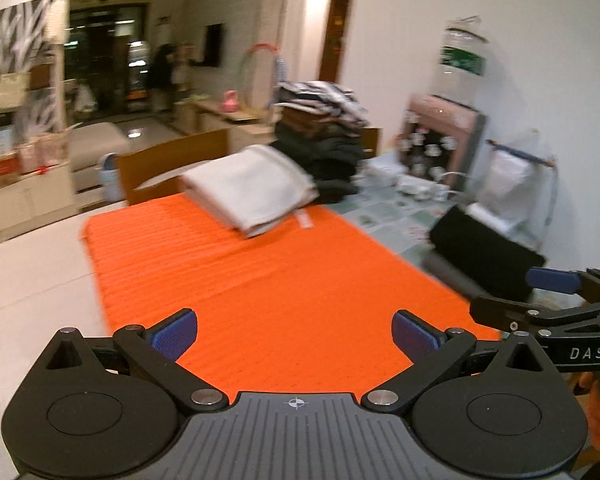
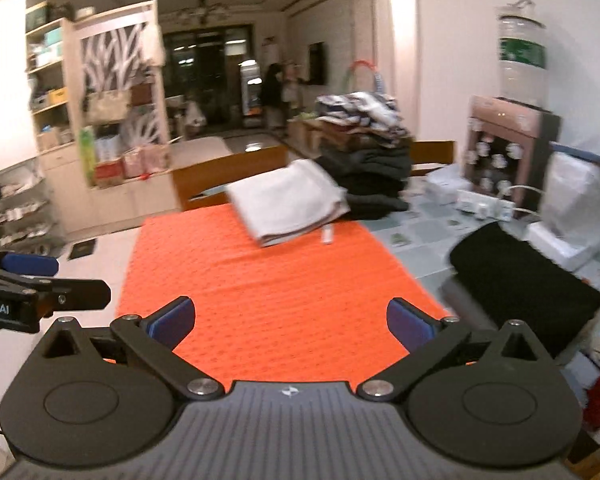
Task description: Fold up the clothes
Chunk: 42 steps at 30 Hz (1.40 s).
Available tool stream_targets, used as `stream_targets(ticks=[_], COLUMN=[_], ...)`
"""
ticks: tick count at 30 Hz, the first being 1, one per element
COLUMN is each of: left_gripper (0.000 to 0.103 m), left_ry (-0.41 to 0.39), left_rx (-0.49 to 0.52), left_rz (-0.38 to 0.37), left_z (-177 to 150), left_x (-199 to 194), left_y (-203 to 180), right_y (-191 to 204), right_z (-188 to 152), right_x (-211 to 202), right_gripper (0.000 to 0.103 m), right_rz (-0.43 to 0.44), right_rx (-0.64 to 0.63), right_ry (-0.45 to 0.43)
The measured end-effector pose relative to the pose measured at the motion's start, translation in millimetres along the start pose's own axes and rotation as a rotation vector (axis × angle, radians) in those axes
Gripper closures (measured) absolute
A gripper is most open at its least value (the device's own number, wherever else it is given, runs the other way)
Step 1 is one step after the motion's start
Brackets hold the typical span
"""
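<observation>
A folded pale grey cloth (image 1: 252, 188) (image 2: 290, 206) lies at the far end of the orange mat (image 1: 260, 272) (image 2: 268, 284). Behind it stands a stack of folded dark and striped clothes (image 1: 324, 136) (image 2: 366, 152). A black garment (image 1: 484, 256) (image 2: 524, 280) rests to the right of the mat. My left gripper (image 1: 296, 336) hovers open over the mat's near end, holding nothing. My right gripper (image 2: 292, 322) is likewise open and empty above the near end. Each gripper shows at the edge of the other's view.
A small white tag (image 2: 327, 235) lies on the mat by the grey cloth. Wooden chair backs (image 1: 172, 168) stand beyond the table. A water dispenser (image 2: 512, 144), boxes and bags crowd the right side. Shelves (image 2: 60, 120) line the left wall. A person (image 2: 274, 94) stands far back.
</observation>
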State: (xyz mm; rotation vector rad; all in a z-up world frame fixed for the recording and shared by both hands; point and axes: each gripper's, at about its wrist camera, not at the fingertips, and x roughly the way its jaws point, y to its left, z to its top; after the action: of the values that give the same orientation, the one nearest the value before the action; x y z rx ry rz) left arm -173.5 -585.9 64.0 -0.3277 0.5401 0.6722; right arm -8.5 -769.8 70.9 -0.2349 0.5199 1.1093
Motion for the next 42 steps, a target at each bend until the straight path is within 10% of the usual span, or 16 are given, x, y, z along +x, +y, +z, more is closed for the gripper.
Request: stream_targets(ticks=[19, 28, 42], left_gripper=[0.000, 0.000, 0.000], left_ry=[-0.130, -0.003, 0.044], left_rx=[-0.045, -0.156, 0.105], left_rz=[0.264, 0.276, 0.206], left_z=[-43, -49, -25], left_x=[-57, -39, -19], left_y=[68, 115, 242], right_y=[84, 84, 203], right_z=[5, 15, 26], right_x=[19, 58, 115], right_gripper=[0.000, 0.000, 0.000], right_rz=[0.045, -0.012, -0.180], right_rx=[-0.063, -0.034, 0.029], right_ry=[-0.126, -0.082, -0.058])
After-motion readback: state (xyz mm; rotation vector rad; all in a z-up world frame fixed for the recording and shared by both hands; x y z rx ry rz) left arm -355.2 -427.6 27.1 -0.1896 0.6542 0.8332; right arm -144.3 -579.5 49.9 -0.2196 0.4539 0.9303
